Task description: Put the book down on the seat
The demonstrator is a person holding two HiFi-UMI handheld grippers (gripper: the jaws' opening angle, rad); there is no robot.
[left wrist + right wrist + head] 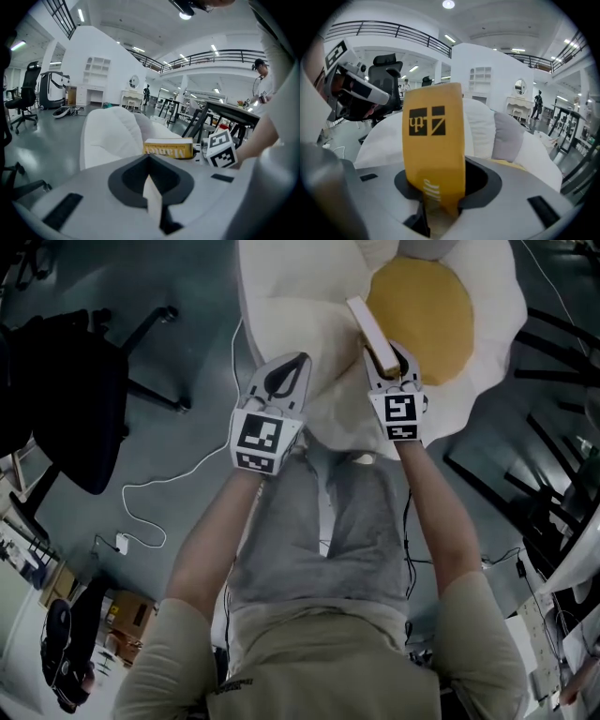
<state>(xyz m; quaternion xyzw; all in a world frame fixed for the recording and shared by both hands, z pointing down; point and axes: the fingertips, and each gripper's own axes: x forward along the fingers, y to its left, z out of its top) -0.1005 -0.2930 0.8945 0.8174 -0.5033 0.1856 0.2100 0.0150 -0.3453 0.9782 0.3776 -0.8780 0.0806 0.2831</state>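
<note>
One book [434,140] in right claw [394,371]

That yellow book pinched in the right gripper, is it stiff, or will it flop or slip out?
Probably stiff: the book stands straight above the right gripper though held by one edge only. Its cover looks smooth, so it might slip. Laid on the soft, puffy seat, it should settle flat, not slide.

Left gripper [151,187] front and centre, jaws pressed together, nothing between them. Just past it sits the yellow book [168,148], spine showing, hard up against a marker cube [221,149] on the right. Behind, the white cushioned seat [112,136]. Black office chair [26,96] far left, dark tables [225,115] right, a person [261,79] beyond
</note>
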